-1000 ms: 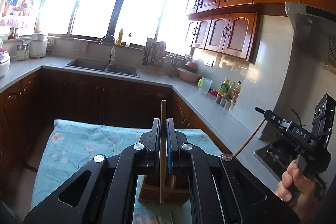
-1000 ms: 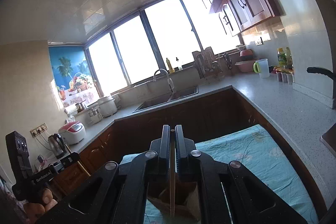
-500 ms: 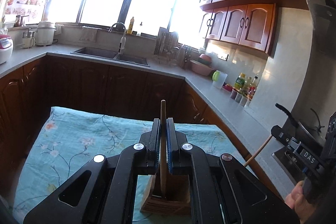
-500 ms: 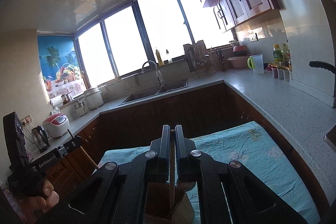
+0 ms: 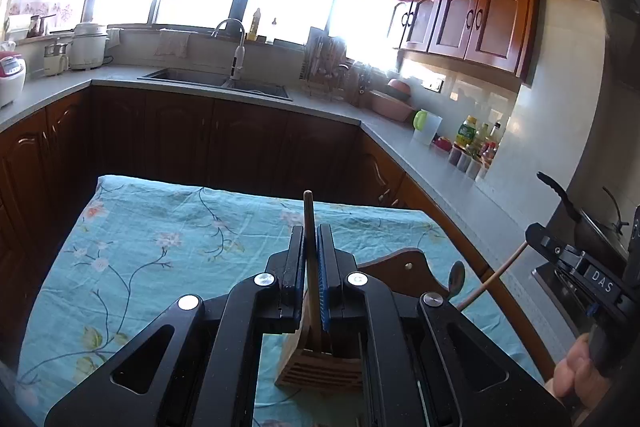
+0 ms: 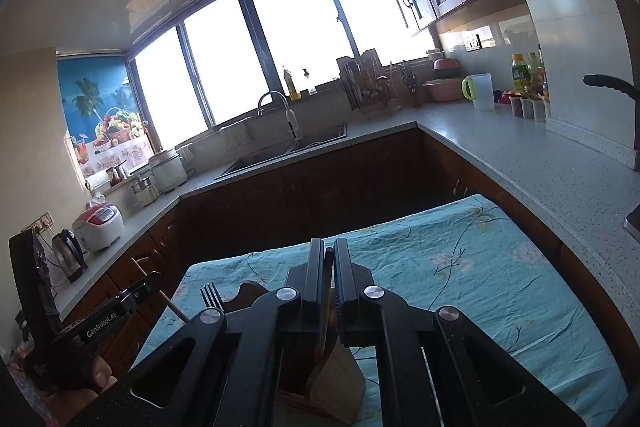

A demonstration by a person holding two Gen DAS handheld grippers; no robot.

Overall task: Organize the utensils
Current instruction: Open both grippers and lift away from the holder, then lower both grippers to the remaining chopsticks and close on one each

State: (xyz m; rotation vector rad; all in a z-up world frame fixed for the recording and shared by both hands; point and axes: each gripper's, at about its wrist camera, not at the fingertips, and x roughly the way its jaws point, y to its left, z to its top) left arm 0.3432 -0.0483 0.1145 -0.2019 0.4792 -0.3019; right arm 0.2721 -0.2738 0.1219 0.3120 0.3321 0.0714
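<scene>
My left gripper (image 5: 309, 231) is shut on a wooden chopstick (image 5: 308, 211) that stands nearly upright, its lower end reaching down into a slatted wooden utensil holder (image 5: 320, 371) on the turquoise floral cloth (image 5: 160, 247). My right gripper (image 6: 328, 243) is shut on a second chopstick (image 6: 329, 267) above the same holder (image 6: 340, 383). A spoon (image 5: 456, 275) and a fork (image 6: 210, 295) stick up beside the holder's dark scalloped back (image 5: 400, 267). Each gripper shows at the edge of the other's view: the right one (image 5: 534, 231) with its pale chopstick (image 5: 492, 281), the left one (image 6: 154, 279).
Grey counters (image 5: 400, 131) wrap the kitchen, with a sink (image 5: 216, 83), a rice cooker (image 6: 100, 227), a kettle (image 6: 72, 255), a jug (image 6: 482, 91) and bottles (image 5: 468, 135). A pan with a black handle (image 5: 556, 195) sits at the right. A hand (image 5: 572, 375) holds the right gripper.
Both grippers have come down toward the table with their chopsticks still clamped. More of the cloth shows, and the holder, spoon and fork have come into view.
</scene>
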